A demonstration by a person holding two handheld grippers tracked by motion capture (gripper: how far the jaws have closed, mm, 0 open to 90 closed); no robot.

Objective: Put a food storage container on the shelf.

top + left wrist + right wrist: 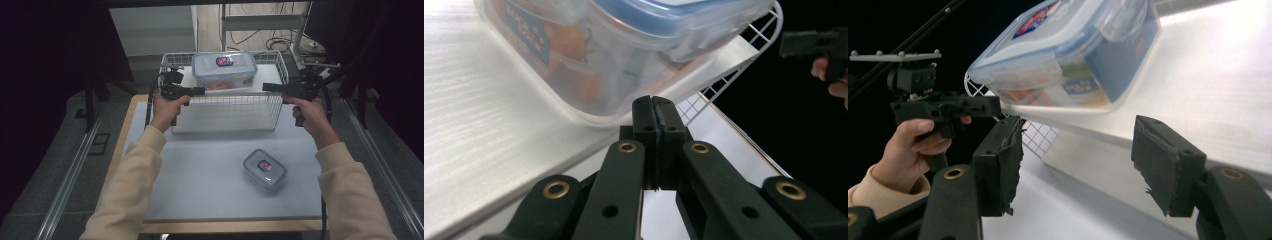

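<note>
Two grippers flank the wire basket (225, 107): your left gripper (200, 91), at nine o'clock, is pressed together on nothing; your right gripper (265, 87), at three o'clock, is spread. Pushing in like this could tip the large container (224, 69).

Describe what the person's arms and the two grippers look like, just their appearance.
Both forearms wear long cream sleeves with ribbed cuffs. Each hand grips a black pistol-style handle. The left gripper has matte black jaws on black link arms with brass-ringed pivot holes. The right gripper has blocky black pads with frayed edges. A grey three-cornered plate with small studs tops the left gripper, and black cables trail down from both.
</note>
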